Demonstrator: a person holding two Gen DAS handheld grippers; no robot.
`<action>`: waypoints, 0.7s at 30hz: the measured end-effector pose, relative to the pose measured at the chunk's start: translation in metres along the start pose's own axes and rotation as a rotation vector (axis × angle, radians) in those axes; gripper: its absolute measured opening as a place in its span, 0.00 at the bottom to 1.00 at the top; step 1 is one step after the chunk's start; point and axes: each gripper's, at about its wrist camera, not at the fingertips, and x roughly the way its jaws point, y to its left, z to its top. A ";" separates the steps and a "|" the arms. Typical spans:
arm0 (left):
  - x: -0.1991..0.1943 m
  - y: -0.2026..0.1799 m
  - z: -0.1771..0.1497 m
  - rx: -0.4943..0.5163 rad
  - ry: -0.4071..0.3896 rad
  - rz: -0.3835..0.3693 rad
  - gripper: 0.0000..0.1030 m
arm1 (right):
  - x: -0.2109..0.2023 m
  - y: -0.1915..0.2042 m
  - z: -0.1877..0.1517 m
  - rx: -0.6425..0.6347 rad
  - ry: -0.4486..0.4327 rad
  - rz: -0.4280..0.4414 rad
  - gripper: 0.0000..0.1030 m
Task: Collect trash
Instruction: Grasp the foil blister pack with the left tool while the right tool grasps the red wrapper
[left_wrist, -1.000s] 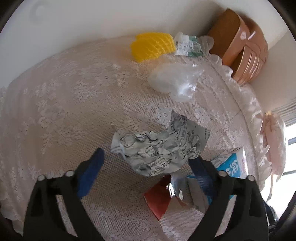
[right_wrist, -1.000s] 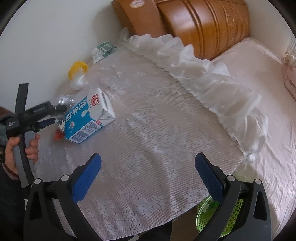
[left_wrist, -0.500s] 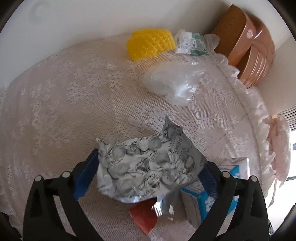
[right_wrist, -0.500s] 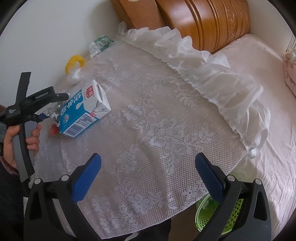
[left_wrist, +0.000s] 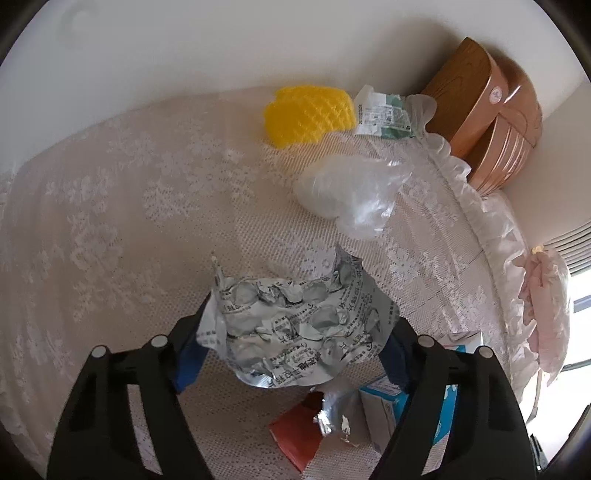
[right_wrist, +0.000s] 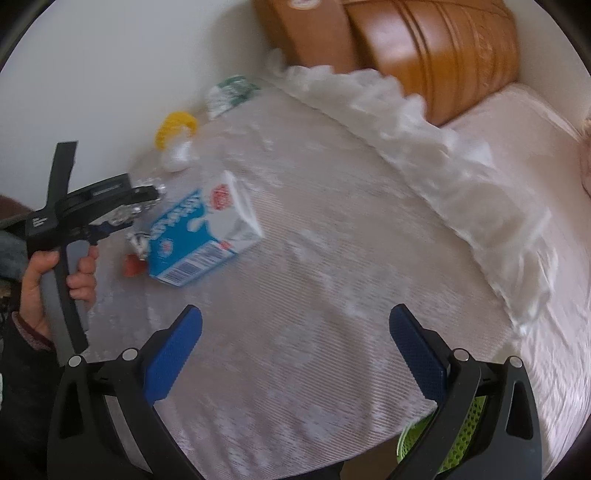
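The left gripper (left_wrist: 291, 343) has just been closing its jaws on the crumpled foil blister sheet (left_wrist: 295, 328), which bows between the blue pads above the lace tablecloth (left_wrist: 110, 229). Only its own camera shows that grip clearly, plus the yellow foam net (left_wrist: 308, 114) and clear plastic bag (left_wrist: 351, 192). The right wrist view alone shows the right gripper (right_wrist: 295, 354) spread wide and empty, the milk carton (right_wrist: 201, 236), the hand (right_wrist: 48, 273), and a green basket (right_wrist: 461, 435).

Soft daylight, window glare at right edge; right wrist view motion-blurred; fisheye-warped edges.
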 end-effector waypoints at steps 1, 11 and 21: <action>-0.001 0.001 0.000 0.002 -0.004 -0.004 0.70 | 0.002 0.007 0.003 -0.016 0.001 0.010 0.98; -0.038 0.009 -0.008 0.105 -0.098 0.070 0.51 | 0.022 0.076 0.041 -0.223 0.022 0.051 0.98; -0.071 0.069 -0.013 0.068 -0.131 0.118 0.43 | 0.063 0.166 0.044 -0.670 0.091 0.108 0.98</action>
